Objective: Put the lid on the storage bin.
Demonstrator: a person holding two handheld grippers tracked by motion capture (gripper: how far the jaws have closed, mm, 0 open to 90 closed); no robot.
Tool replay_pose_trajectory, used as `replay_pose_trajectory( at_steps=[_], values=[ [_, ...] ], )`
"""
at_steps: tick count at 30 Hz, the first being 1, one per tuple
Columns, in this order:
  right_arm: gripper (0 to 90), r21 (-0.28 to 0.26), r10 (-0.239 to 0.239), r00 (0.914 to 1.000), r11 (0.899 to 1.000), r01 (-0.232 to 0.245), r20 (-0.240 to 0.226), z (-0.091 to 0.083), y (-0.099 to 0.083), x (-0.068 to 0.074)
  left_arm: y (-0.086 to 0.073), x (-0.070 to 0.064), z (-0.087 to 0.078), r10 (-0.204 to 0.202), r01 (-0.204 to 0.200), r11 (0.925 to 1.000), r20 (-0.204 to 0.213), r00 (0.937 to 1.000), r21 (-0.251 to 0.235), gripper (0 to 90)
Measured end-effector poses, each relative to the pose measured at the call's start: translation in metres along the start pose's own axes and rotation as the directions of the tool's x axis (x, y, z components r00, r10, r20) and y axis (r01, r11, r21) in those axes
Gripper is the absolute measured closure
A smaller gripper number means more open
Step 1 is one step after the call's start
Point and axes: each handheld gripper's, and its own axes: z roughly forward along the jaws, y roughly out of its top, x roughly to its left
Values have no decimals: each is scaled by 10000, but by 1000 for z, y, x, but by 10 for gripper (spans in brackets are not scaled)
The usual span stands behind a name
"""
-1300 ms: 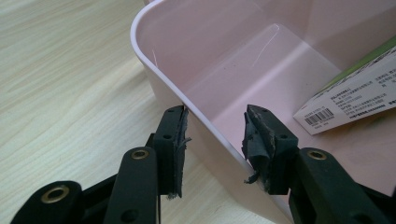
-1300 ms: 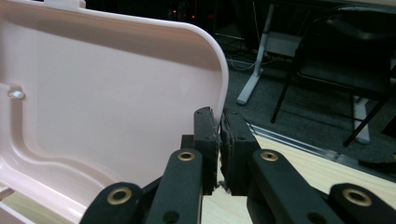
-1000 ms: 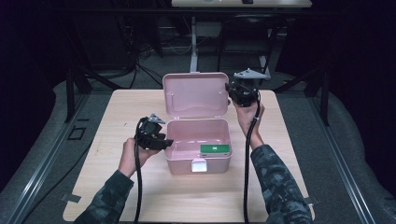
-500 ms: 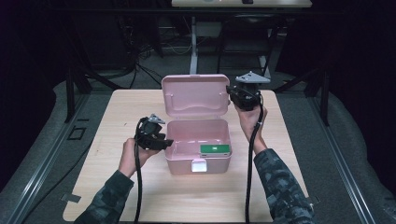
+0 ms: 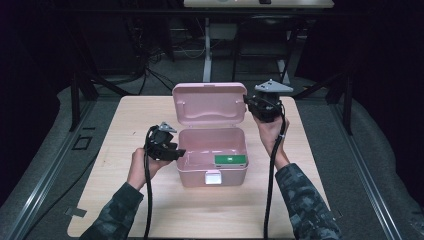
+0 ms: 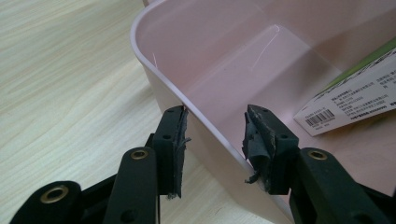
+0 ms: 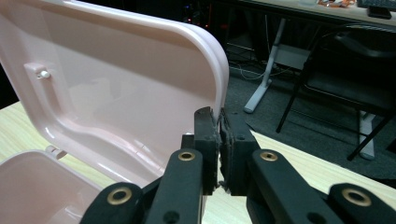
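Observation:
A pink plastic box (image 5: pixel 212 150) stands open in the middle of the table, its lid (image 5: pixel 209 102) upright behind it. A green and white carton (image 5: pixel 231 160) lies inside at the front right. My left gripper (image 5: pixel 175 152) is at the box's left wall; in the left gripper view its jaws straddle that wall (image 6: pixel 210 126), open (image 6: pixel 215 140), with the carton (image 6: pixel 355 102) beyond. My right gripper (image 5: pixel 248 102) is at the lid's right edge, and in the right gripper view it is shut (image 7: pixel 219 126) on the edge of the lid (image 7: pixel 116 93).
The box has a white latch (image 5: pixel 213 177) on its front. The wooden table (image 5: pixel 125 125) has bare surface left, right and in front of the box. Behind the table stand dark chair and desk legs (image 7: pixel 327 93) on a grey floor.
The right gripper has sunk very slightly at the lid's edge. The left gripper and the box have not moved.

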Motion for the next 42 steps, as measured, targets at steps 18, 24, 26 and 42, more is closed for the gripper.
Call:
replay_pose_trajectory(
  at_steps=[18,24,26,42],
  values=[
    [856,98,-90,9996,9999,92,-273,-16,-5,4,0,0,0,-34,34,10000,-37,10000,-42,583],
    [856,158,-60,9994,9999,66,-353,-19,-6,4,-1,0,0,-73,73,9999,37,10000,-98,583],
    [856,172,-65,9993,9998,72,-369,-20,-6,5,-1,0,0,-84,85,9999,36,10000,-122,583],
    [854,240,-50,9986,9997,63,-525,-28,-10,7,-3,1,0,-113,114,9997,47,9999,-217,578]
  ],
)
